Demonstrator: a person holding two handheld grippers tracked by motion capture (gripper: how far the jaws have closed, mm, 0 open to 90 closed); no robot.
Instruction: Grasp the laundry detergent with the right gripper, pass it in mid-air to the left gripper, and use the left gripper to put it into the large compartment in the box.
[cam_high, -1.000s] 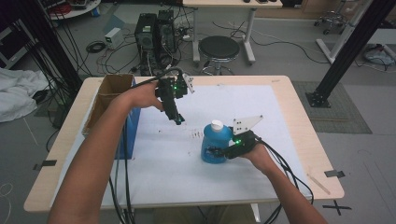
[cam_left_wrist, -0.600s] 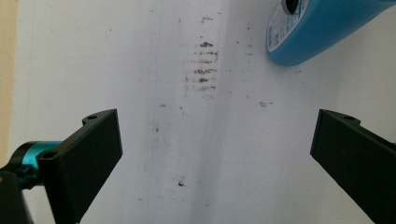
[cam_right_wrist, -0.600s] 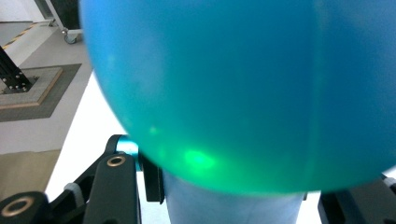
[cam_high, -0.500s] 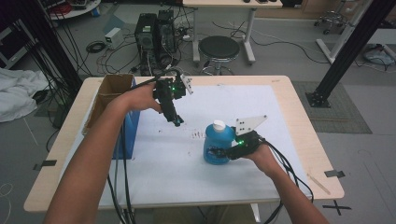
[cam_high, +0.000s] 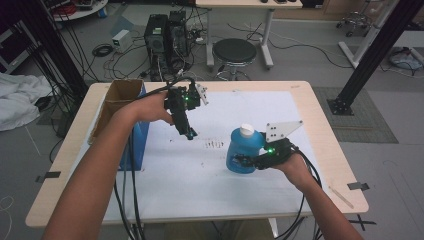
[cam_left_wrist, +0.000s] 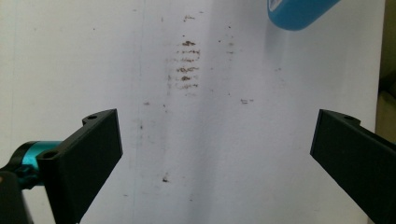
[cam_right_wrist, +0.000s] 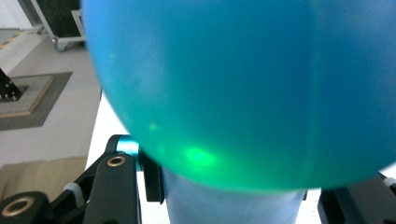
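A blue bottle (cam_high: 243, 152) with a white cap (cam_high: 247, 130) stands upright right of the table's middle, and my right gripper (cam_high: 241, 163) is shut on its lower body from the right. In the right gripper view the bottle (cam_right_wrist: 243, 93) looms close between the black jaws of the right gripper (cam_right_wrist: 233, 200). My left gripper (cam_high: 189, 133) hangs over the white mat left of the bottle and points down, open and holding nothing. In the left gripper view the left gripper (cam_left_wrist: 217, 123) has its jaws wide apart over the stained mat, with the bottle's (cam_left_wrist: 299, 11) base at the top edge.
An open cardboard box (cam_high: 122, 95) with a blue side stands at the table's left edge. Dark smudges (cam_high: 215, 144) mark the white mat (cam_high: 200, 180). A thin stick (cam_high: 341, 196) lies near the right front corner. A stool (cam_high: 234, 51) and a computer tower (cam_high: 165, 35) stand beyond the table.
The right gripper has carried the bottle a little upward and to the right. The left gripper has stayed almost where it was.
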